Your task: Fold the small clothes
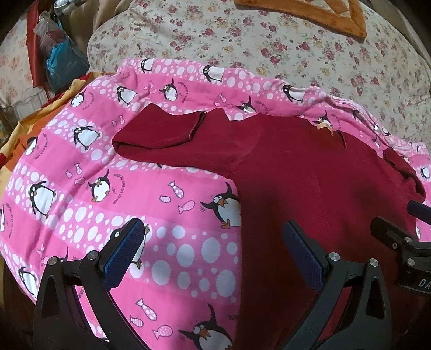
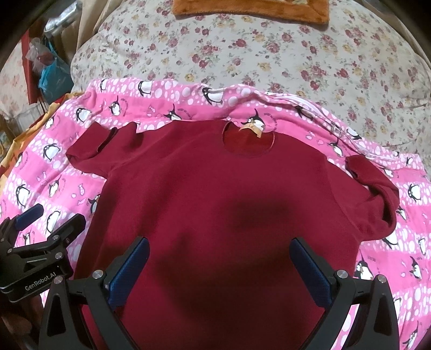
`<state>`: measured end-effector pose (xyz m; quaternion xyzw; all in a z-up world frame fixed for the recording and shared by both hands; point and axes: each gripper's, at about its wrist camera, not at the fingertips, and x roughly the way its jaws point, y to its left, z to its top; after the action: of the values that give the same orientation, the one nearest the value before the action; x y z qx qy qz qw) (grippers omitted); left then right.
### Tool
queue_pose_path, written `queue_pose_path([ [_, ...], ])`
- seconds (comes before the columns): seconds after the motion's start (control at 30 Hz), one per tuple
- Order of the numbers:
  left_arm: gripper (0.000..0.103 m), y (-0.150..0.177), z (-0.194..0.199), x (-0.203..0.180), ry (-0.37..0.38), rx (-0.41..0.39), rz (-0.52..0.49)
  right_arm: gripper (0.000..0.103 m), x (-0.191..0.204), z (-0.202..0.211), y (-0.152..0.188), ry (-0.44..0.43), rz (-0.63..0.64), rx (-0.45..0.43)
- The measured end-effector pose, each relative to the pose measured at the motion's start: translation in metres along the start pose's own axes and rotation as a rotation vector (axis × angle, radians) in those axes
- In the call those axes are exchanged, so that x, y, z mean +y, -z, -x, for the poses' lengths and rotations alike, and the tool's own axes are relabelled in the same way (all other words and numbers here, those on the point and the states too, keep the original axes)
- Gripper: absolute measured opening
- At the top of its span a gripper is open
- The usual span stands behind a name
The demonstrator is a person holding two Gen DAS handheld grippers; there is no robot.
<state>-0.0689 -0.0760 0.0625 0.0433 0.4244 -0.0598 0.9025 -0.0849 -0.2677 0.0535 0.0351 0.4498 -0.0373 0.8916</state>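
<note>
- ok so the thing to fold is a dark red shirt (image 2: 215,193), spread flat and front-up on a pink penguin blanket (image 2: 188,99) that sits on a floral bedspread (image 2: 269,53)
- the key bit: the shirt lies straight ahead of the right gripper (image 2: 219,265). Collar is at the far end, hem at the near end under the tongs, so the long axis runs away from the cameras
- the right gripper hovers over the lower middle of the body, jaws spread wide, nothing in them
- the left gripper (image 1: 212,250) is off to the shirt's left side, straddling its left edge: one finger over bare blanket, the other over red fabric. Also wide apart and empty
- so I'd guess the left one is nearer the left sleeve (image 1: 156,137) and side seam, and the right one has to shift over to reach the right sleeve (image 2: 377,196)
- both sleeves look bent back or bunched, not laid out straight
- count: one shirt, two sleeves, one round neck opening (image 2: 247,142) with a tan tag at it, two grippers, one pink blanket
- also one orange plush thing (image 2: 250,10) at the far edge of the bed, and some plastic bags (image 2: 51,72) off to the left, can't tell how many
</note>
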Motion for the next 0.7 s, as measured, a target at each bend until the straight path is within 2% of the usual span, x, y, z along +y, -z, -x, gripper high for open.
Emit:
queue_pose_path([
  [0.7, 0.102, -0.005, -0.017, 0.018, -0.015, 0.013, 0.019, 0.103, 0.021, -0.017, -0.01, -0.009, 0.053, 0.015],
])
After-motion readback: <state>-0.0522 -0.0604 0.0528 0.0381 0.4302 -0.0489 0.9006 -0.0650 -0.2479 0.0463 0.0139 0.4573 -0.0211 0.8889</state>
